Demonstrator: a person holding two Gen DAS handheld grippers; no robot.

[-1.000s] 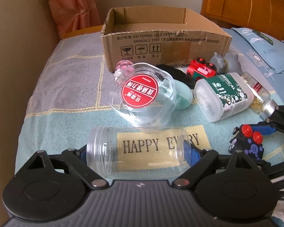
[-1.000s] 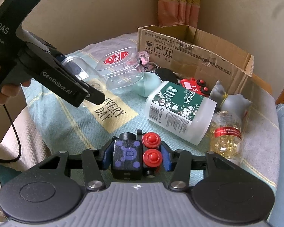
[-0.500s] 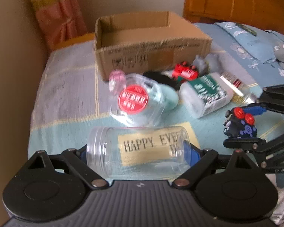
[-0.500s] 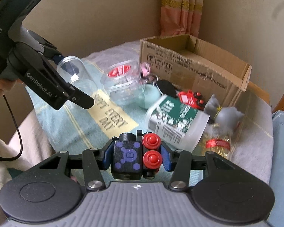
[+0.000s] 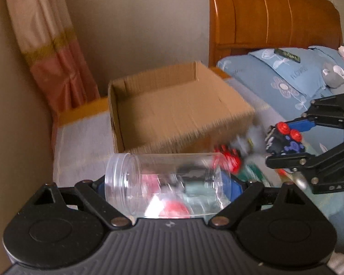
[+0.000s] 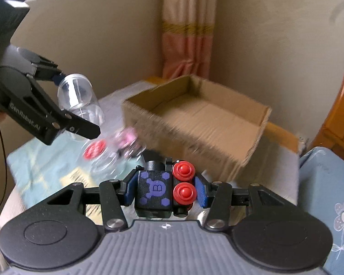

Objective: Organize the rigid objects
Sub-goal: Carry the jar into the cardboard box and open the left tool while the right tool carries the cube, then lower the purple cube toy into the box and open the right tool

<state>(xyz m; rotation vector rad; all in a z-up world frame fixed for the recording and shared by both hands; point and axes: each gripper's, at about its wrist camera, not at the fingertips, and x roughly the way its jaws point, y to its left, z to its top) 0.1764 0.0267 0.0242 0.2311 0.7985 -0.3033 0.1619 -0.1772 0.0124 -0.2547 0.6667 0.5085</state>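
bed (image 6: 34, 160) cluttered, cardboard box (image 5: 172, 114) at 12 o'clock. left gripper (image 5: 169, 183) fingers clamping clear jar (image 5: 162, 183); right gripper (image 6: 165, 192) fingers clenched on toy cube (image 6: 154, 190). risk: smooth jar slipping before reaching box.

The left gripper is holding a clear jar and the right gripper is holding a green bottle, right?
Not quite. The left gripper does hold the clear jar, but the right gripper holds a black cube toy with red buttons, not a green bottle. The right wrist view shows it.
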